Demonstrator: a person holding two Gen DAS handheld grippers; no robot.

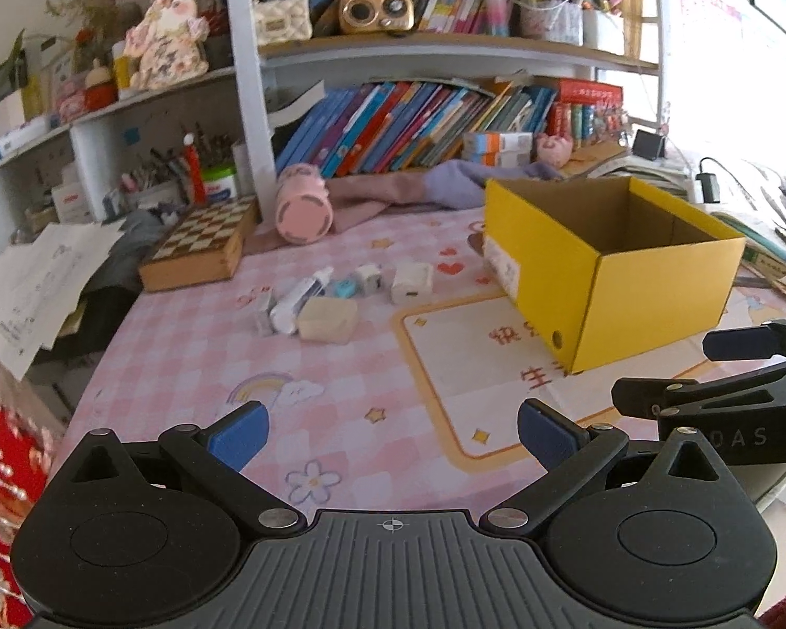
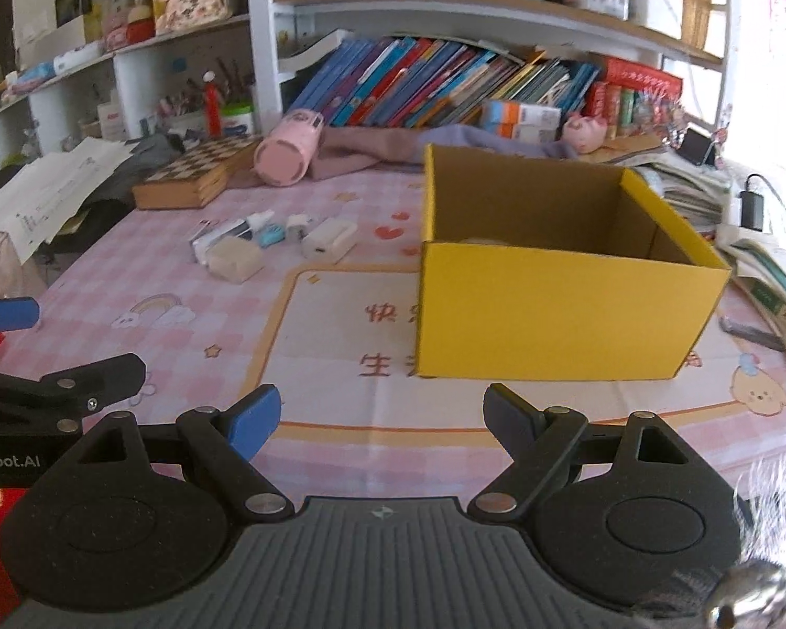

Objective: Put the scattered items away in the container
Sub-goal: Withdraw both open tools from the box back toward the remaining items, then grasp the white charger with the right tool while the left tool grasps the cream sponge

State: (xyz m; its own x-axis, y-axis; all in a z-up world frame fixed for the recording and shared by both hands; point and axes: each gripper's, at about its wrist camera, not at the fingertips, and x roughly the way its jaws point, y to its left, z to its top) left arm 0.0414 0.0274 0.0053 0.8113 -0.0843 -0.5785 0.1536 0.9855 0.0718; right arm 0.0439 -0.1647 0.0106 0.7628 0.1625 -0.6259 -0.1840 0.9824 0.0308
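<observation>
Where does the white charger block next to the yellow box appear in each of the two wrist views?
Left wrist view: the white charger block lies at centre, left of the yellow box.
Right wrist view: the block lies left of centre, upper half, again left of the box.
Shared landmark: the pink cylinder lying behind it.

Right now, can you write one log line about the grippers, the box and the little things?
left gripper: open, empty | right gripper: open, empty | box: open top | small items: on table, left of box

Matt yellow cardboard box (image 2: 560, 309) on a glossy pink table cover (image 2: 340, 419).
</observation>
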